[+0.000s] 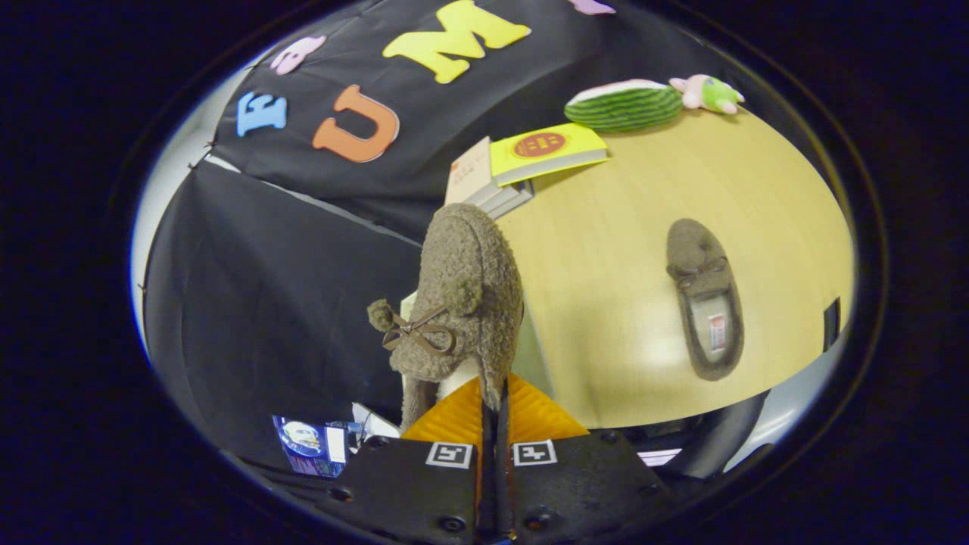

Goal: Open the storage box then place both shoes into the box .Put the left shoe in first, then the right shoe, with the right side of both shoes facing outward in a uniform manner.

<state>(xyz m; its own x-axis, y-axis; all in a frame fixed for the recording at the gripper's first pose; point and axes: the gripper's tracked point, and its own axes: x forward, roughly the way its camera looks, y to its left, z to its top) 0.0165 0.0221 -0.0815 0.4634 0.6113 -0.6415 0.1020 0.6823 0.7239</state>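
Fleecy brown material identifies the held shoe (pixel 465 303): a slipper with a small bow and pompom, carried aloft, toe pointing away from the gripper (pixel 493 412). The gripper's fingers are drawn almost fully together, pinching the slipper's heel rim between them; both fingers appear to press on it.

Landmark for position: the held shoe.

Left of the held shoe: dark booth cloth, and low down a small printed packet (pixel 310 443). Not task related.

Directly behind the held shoe: a pale edge, possibly part of the storage box, but too hidden to confirm. Whether the box is open cannot be told.

Beyond and slightly right of the held shoe: a stack of books (pixel 530 163) on the wooden bench (pixel 621 250), the top one yellow.

Well right of the held shoe: the second shoe (pixel 704 299) lies flat on the bench, opening upward. Far beyond it, at the back of the bench, sit a watermelon-slice plush (pixel 624 104) and a small pink and green toy (pixel 710 93).

Risks:
- The grip is on a thin, soft rim only; the slipper could sag, twist or slip out during travel.
- Twisting would spoil the required outward-facing right side.
- Which shoe is held, left or right, cannot be judged; a wrong order would breach the task.
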